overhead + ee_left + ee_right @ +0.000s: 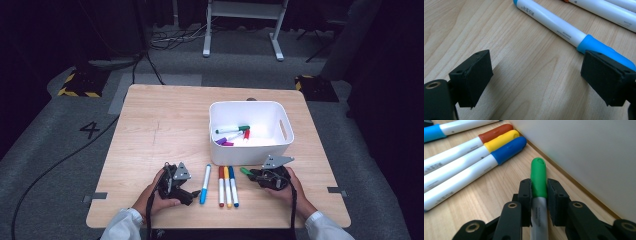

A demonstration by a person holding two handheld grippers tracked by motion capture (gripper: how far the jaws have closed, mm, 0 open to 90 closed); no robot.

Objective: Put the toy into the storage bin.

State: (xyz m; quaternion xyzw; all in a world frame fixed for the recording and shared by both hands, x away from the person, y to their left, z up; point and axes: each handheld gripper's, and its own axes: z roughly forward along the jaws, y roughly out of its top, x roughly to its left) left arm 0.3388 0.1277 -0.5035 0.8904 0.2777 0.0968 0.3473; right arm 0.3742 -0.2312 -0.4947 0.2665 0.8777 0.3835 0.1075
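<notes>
Right gripper (539, 195) pinching green-capped white marker (538, 176) low over light wooden worktop (160, 130), just beside white plastic bin (250, 155). Left gripper (536, 77) resting spread, light-blue-capped white marker (564, 27) lying by one jaw. Red, yellow, blue markers (227, 186) lying between grippers.

a white "4" is marked on the grey floor (90, 130); marker print is unreadable.

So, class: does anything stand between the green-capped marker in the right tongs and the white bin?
Nothing visible. The right tongs grip the green-capped marker right beside the white bin; its near wall must be cleared from above.
</notes>
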